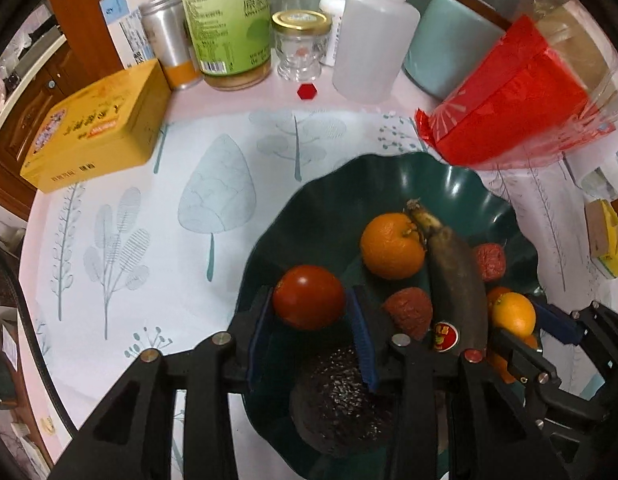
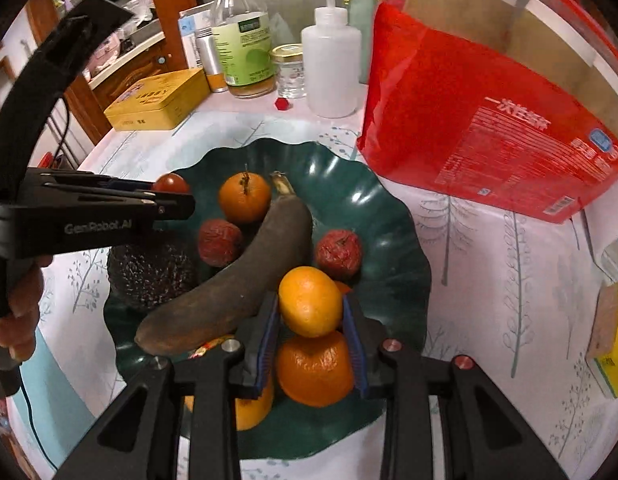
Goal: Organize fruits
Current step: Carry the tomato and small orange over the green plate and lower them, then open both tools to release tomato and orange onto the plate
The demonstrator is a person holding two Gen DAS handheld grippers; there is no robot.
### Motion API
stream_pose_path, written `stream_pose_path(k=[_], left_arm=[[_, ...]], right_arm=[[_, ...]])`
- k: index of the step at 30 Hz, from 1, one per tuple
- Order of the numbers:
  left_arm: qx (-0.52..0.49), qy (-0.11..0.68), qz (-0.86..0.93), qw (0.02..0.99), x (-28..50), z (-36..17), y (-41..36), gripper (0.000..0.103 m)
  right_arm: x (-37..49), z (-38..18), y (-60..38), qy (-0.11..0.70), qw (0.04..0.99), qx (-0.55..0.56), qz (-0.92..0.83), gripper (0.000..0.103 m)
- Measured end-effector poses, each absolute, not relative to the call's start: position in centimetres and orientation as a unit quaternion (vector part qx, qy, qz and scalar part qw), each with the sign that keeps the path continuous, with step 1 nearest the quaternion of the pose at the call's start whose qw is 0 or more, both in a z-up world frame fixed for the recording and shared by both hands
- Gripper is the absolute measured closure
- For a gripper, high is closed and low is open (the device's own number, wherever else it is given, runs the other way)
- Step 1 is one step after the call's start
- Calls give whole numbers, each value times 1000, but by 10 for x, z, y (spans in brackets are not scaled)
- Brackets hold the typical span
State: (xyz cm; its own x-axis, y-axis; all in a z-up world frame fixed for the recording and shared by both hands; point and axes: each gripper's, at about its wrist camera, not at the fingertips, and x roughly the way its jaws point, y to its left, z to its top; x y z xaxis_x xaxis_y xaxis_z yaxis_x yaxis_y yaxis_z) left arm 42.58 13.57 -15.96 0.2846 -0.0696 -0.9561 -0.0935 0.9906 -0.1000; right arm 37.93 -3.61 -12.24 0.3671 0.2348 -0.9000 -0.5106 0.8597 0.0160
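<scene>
A dark green wavy bowl (image 1: pixel 329 208) (image 2: pixel 389 216) holds an orange (image 1: pixel 392 246) (image 2: pixel 245 197), a blackened banana (image 1: pixel 455 280) (image 2: pixel 245 276), two wrinkled red fruits (image 1: pixel 409 312) (image 2: pixel 220 242), a dark avocado (image 1: pixel 341 404) (image 2: pixel 151 276) and more oranges (image 2: pixel 315 368). My left gripper (image 1: pixel 311 312) is shut on a red tomato (image 1: pixel 309 297) (image 2: pixel 171 183) above the bowl's left side. My right gripper (image 2: pixel 311 320) is shut on a small orange (image 2: pixel 310 301) (image 1: pixel 513 314) above the bowl's near edge.
At the back of the tablecloth stand a yellow tin (image 1: pixel 97 128), a green-labelled bottle (image 1: pixel 229 24), a small glass jar (image 1: pixel 301 44), a white squeeze bottle (image 1: pixel 375 36) and a red bag (image 2: pixel 489 128). A small red cap (image 1: pixel 307 91) lies near the jar.
</scene>
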Motion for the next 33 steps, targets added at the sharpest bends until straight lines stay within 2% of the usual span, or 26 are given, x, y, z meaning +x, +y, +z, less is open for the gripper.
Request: stream_pose_path(k=[1,2,4,6,11,18,23,33], left_arm=[[-66,597,8,799,426,-161,136,48],[-64,595,8,802,425,-160,135,46],[-57,588,5,807,423,-156,133,33],[-51,580,7,813,420,-151,131,28],[-50,575,7,817,414,-139,130,26],[-50,565,11,824,400,-120,127,15],[-44,560,13,827,385,-104,123,15],[-41,534,10,844,332,-38,111,14]], right_arm=[[379,-122,-36,512,817,-134,231,69],[378,-121,-36,507,819,-132,234,67],[377,-118,-34,498,824,-128,239,62],[374,-112,-33,488,829,-127,242,58],[369,-104,-30,476,834,-130,247,57],[358,-96,-35,476,835,-124,245,57],[351,-88,-45,482,837,-112,235,57],[320,-43,-64,474,849,-103,208,57]])
